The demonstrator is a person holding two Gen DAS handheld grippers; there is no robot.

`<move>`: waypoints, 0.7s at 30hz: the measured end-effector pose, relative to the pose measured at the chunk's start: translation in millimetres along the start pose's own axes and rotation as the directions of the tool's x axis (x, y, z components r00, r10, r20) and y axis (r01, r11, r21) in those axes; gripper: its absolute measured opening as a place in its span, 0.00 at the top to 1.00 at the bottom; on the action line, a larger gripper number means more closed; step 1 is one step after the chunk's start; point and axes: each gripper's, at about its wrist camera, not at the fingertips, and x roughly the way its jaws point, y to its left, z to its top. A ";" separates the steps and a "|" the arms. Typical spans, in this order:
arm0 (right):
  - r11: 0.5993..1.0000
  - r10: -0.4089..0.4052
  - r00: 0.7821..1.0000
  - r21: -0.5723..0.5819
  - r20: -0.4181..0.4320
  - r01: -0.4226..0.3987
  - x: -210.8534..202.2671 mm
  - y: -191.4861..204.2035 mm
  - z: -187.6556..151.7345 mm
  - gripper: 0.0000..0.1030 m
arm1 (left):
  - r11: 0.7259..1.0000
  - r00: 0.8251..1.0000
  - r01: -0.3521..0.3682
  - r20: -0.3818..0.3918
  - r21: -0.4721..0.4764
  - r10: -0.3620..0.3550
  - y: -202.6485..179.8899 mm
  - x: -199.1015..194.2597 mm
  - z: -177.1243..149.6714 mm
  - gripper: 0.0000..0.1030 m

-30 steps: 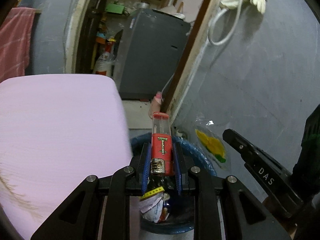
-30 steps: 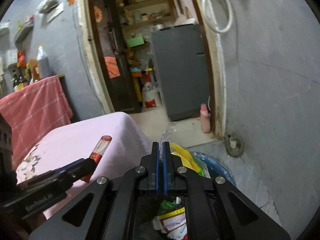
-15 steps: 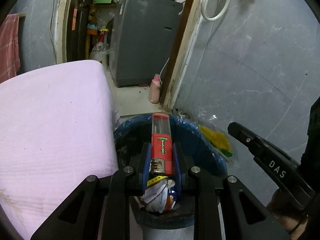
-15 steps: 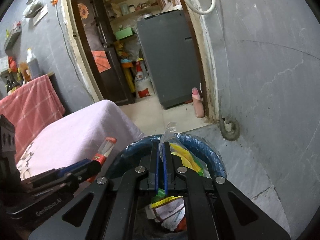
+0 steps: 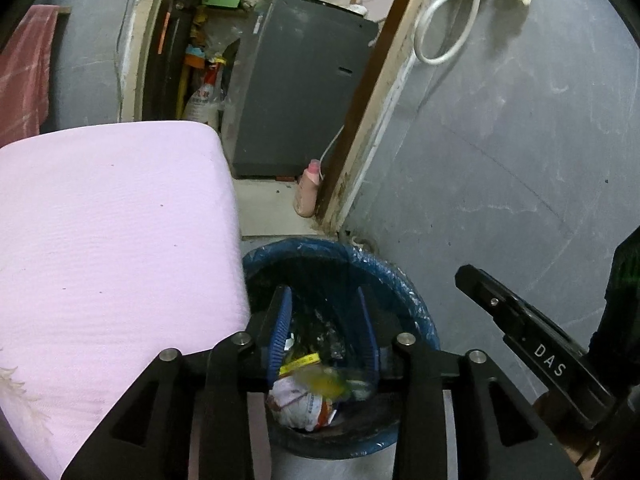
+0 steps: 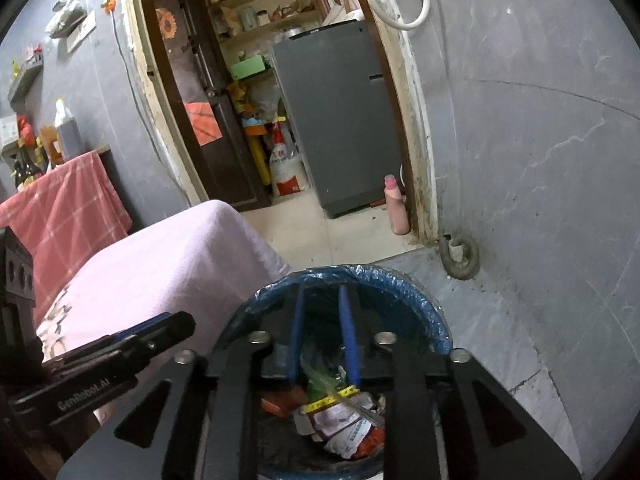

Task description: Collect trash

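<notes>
Both grippers have let go since half a second ago: the red tube that sat clamped in the left gripper point(image 5: 325, 330) and the clear bag with yellow in it that the right gripper point(image 6: 325, 336) pinched are gone from between the fingers. The left fingers now stand wide apart and the right fingers moderately apart, with nothing between either pair and nothing touching them.

Both hover over the mouth of the trash bin point(image 6: 436, 312), which has a blue plastic liner and stands on the floor in the corner, just beside the near corner of the bed with the pink sheet point(image 5: 112, 232) and close to the grey wall. In the right wrist view a red piece point(image 6: 280, 405) lies on the pile inside, next to a crumpled printed wrapper point(image 6: 344, 424) with a yellow strip across it; a greenish-yellow blur above the wrapper looks like the bag, falling or just landed.

So the drop step appears finished for this pair of items. The next move, as I judge it, is to lift both grippers clear of the bin rim and turn back toward wherever more litter lies; none shows on the bed or the visible floor, so that calls for a fresh look round
</notes>
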 end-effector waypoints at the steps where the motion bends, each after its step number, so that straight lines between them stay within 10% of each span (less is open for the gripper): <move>1: 1.000 -0.001 1.000 -0.001 0.003 0.001 -0.7 0.2 0.1 0.80 | 1.000 1.000 -0.003 0.002 -0.002 0.003 -0.4 -2.6 0.0 0.72; 15: 0.998 -0.049 0.995 -0.029 0.083 0.051 -20.1 1.9 1.4 0.75 | 0.997 0.987 -0.079 0.142 -0.014 0.080 -0.7 -38.3 5.4 0.40; 21: 0.997 -0.054 0.986 -0.044 0.156 0.061 -40.5 10.4 4.9 0.55 | 0.995 0.973 -0.098 0.211 -0.016 0.099 -2.0 -63.9 2.0 0.20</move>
